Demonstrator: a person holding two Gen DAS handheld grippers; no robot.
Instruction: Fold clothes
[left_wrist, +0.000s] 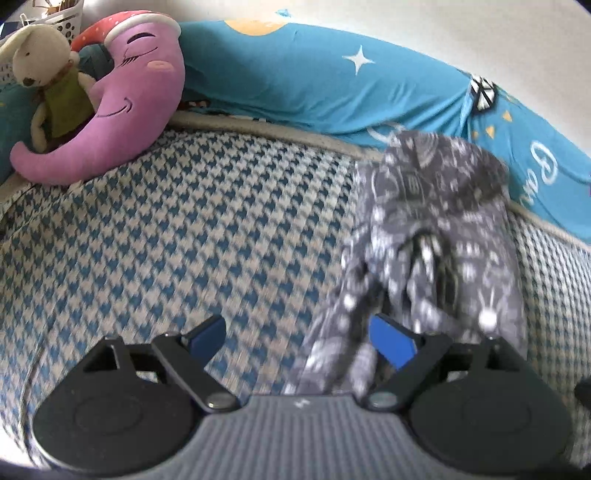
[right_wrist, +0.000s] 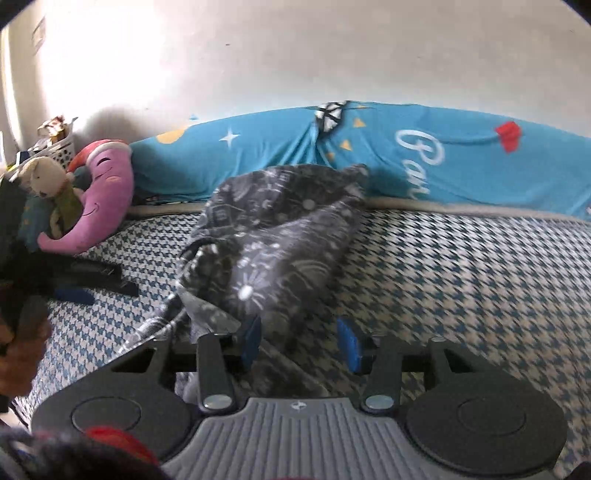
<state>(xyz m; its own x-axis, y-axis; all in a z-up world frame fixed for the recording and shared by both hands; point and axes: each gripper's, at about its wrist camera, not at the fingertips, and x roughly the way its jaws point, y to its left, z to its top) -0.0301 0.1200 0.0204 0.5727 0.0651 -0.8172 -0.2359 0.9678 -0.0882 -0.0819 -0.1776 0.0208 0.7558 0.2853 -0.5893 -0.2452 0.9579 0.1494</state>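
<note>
At 1 o'clock, crumpled garment lies on bed; left gripper and right gripper both wide open, holding nothing. Risk: grabbing bunched layers w/ bedcover, skewing fold.

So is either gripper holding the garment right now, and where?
Neither. Both the left gripper and the right gripper are open, and the grey patterned garment lies crumpled on the bed, unclamped.
</note>
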